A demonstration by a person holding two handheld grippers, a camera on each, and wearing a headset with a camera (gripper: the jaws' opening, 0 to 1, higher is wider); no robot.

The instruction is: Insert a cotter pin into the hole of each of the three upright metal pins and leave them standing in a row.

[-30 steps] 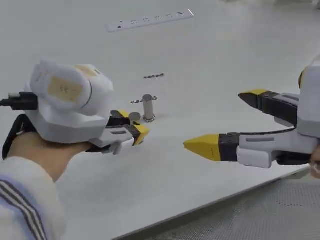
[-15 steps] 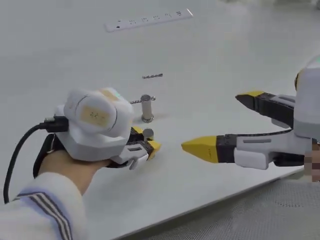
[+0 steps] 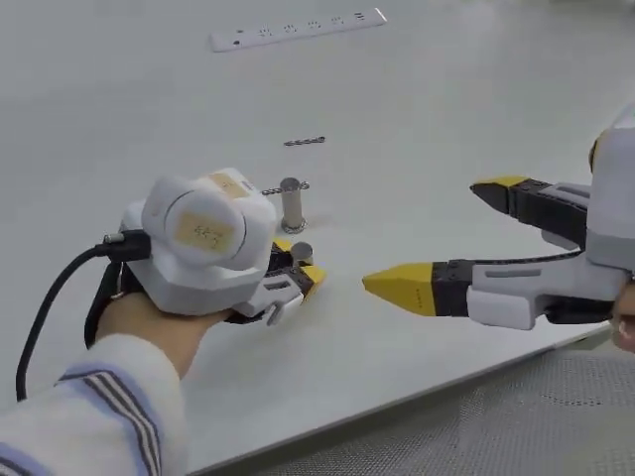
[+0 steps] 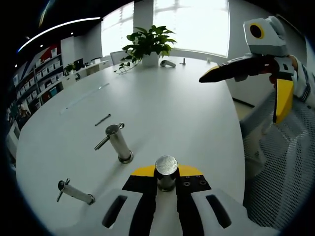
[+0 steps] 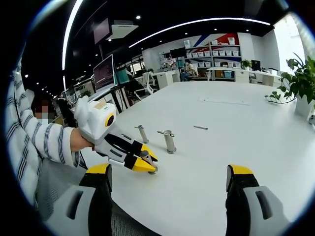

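Note:
My left gripper (image 3: 298,270) is shut on a short upright metal pin (image 3: 302,253), gripped between the yellow-tipped jaws (image 4: 166,172) and held low over the white table. Just behind it stands a second upright pin (image 3: 292,203) with a cotter pin through its top (image 4: 118,142). A third pin (image 4: 74,191) with a cotter pin stands further left (image 5: 142,133). One loose cotter pin (image 3: 304,142) lies beyond them. My right gripper (image 3: 442,238) hovers open to the right, nothing between its fingers (image 5: 170,172).
A white power strip (image 3: 298,30) lies at the far side of the table. The table's near edge (image 3: 417,397) runs diagonally, with a grey mesh surface (image 3: 516,426) below it. A potted plant (image 4: 147,42) stands at the table's far end.
My left gripper has carried the held pin to the right and a little nearer, in front of the pin with the cotter pin. The right gripper has stayed open and nearly still.

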